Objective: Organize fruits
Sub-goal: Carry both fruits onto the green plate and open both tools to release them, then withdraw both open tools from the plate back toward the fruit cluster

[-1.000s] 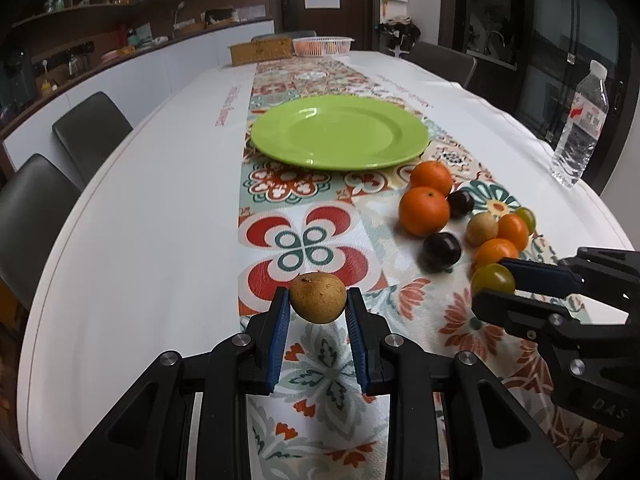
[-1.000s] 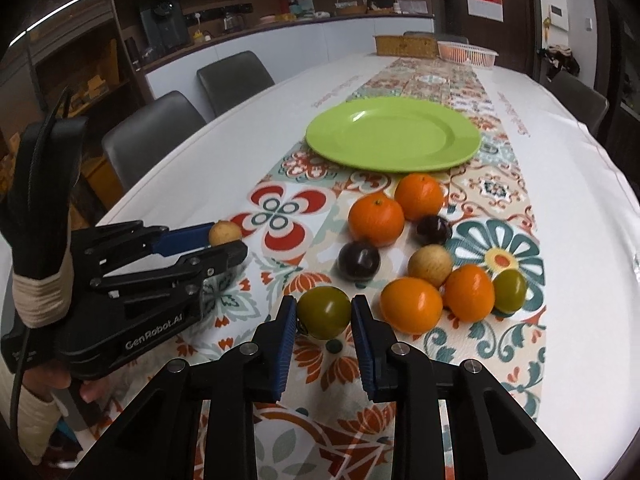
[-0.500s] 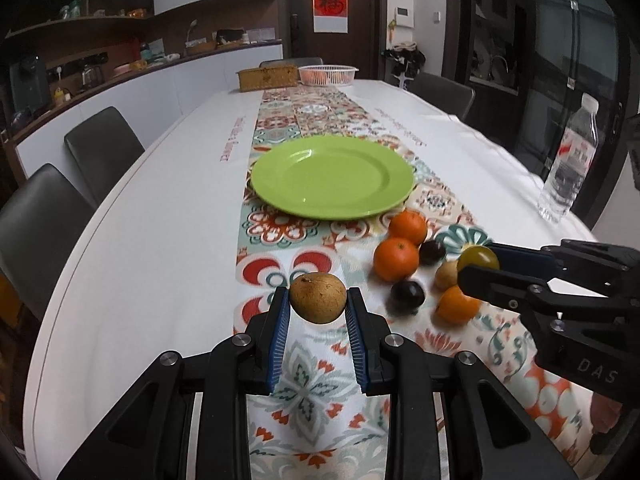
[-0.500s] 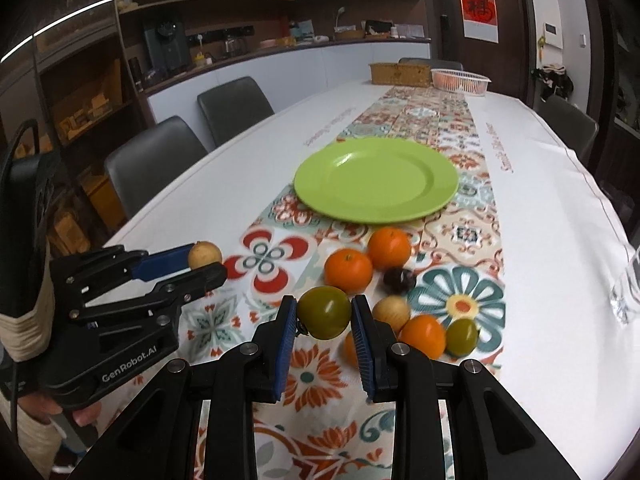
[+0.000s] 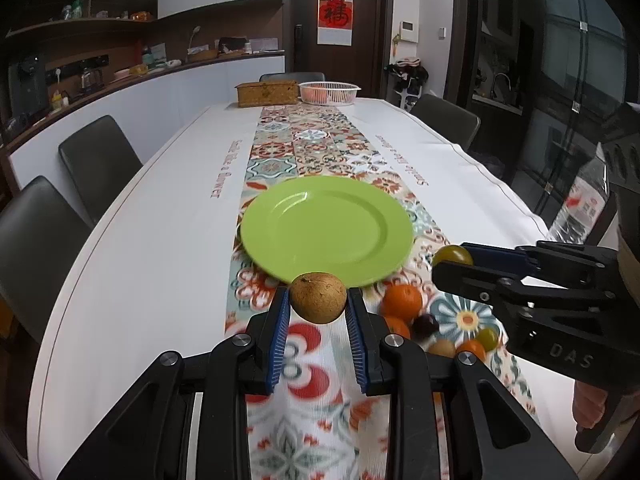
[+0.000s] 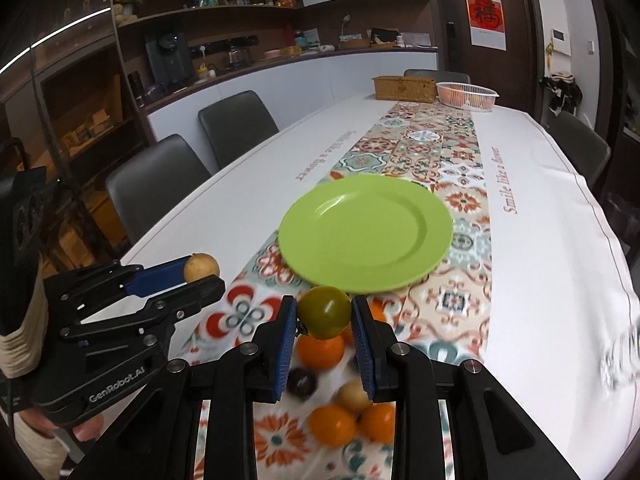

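Our left gripper (image 5: pixel 318 306) pinches a brown fruit (image 5: pixel 318 297) between its fingers; our right gripper (image 6: pixel 325 318) clamps a green fruit (image 6: pixel 324 312), both above the tabletop (image 5: pixel 160 240) near the green plate (image 5: pixel 326 234).

I read "GenRobot.AI" on the left gripper (image 6: pixel 202 276) body, "DAS" on the right gripper (image 5: pixel 452 258) body, and "Smile like a flower" printed on the white tablecloth (image 6: pixel 540 216) beside the green plate (image 6: pixel 366 236).

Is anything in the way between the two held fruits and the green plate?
Nothing visible. The brown fruit and green fruit are lifted near the plate, whose face is bare.
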The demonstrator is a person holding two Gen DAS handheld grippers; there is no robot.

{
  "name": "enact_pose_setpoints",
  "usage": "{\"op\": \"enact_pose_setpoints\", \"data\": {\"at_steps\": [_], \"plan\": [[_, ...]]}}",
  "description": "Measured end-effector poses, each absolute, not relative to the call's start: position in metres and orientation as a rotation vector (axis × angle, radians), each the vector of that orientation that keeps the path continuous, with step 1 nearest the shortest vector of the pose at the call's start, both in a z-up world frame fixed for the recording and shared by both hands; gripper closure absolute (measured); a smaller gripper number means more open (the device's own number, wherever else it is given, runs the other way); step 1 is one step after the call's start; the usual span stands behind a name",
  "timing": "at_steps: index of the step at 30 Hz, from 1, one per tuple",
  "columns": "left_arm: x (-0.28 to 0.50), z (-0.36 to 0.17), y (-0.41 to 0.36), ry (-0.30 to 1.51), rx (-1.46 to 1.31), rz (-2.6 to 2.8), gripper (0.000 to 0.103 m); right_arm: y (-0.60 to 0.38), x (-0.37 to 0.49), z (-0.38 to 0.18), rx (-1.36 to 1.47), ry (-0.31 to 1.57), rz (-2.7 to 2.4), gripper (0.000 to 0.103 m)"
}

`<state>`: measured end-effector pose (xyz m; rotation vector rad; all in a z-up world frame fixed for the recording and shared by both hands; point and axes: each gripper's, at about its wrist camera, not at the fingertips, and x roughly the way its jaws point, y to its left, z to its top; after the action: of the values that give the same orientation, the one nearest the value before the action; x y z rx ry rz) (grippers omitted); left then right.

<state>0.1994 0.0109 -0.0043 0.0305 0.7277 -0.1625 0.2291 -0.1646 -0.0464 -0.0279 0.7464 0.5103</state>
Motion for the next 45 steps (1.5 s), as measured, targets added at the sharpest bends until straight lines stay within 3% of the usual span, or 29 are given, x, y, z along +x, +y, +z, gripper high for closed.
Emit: {"op": "enact_pose_setpoints", "data": {"at_steps": [25, 29, 40, 45], "plan": [[0.314, -0.056, 0.005, 0.898, -0.016, -0.225, 0.075, -0.161, 0.361, -0.096, -0.005, 0.952, 0.545, 0.074], [0.308, -0.052, 0.007, 0.883, -0.016, -0.210, 0.062, -0.164, 0.366, -0.095, 0.012, 0.951, 0.529, 0.068], [0.260, -0.010, 0.003, 0.777, 0.023, -0.156, 0.056, -0.182, 0.326, -0.064, -0.018, 0.836, 0.499, 0.065], [0.229, 0.010, -0.007, 0.713, 0.034, -0.148, 0.047, -0.190, 0.296, -0.047, -0.027, 0.798, 0.521, 0.065]]}}
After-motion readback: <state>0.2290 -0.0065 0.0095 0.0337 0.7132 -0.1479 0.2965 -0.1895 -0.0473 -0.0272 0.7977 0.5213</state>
